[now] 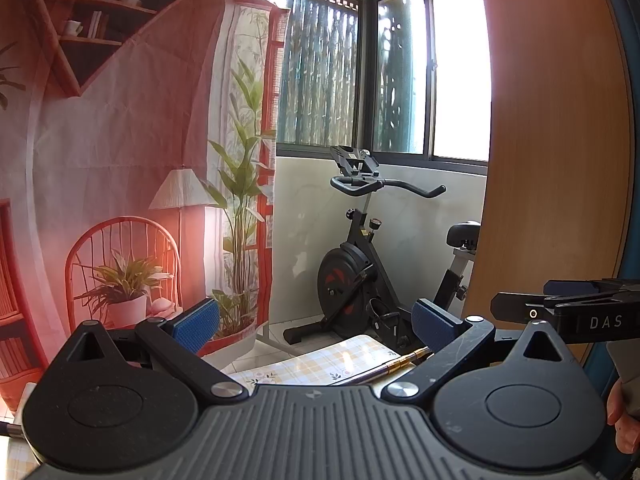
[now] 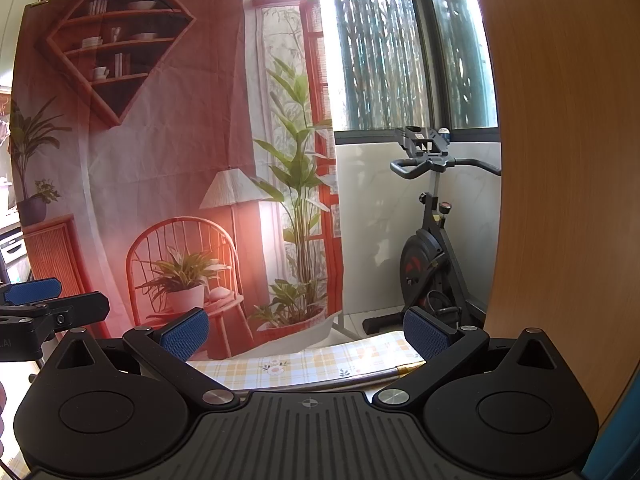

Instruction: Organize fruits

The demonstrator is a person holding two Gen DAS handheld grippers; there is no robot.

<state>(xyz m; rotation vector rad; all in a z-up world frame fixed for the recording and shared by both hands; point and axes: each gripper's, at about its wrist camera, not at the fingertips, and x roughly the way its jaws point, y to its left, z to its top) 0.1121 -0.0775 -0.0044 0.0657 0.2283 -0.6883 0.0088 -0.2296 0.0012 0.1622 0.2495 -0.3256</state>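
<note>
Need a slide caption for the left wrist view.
Left gripper open, raised above checked table, facing exercise bike; no fruit visible.

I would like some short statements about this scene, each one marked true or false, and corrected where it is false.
1. The left gripper has its jaws open and holds nothing. True.
2. The right gripper is shut on a fruit. False: its jaws are open and empty, and no fruit shows in either view.
3. An exercise bike stands below the window. True.
4. The tablecloth is plain blue. False: it is yellow checked with small flowers.
5. The printed backdrop shows a chair and potted plants. True.
</note>
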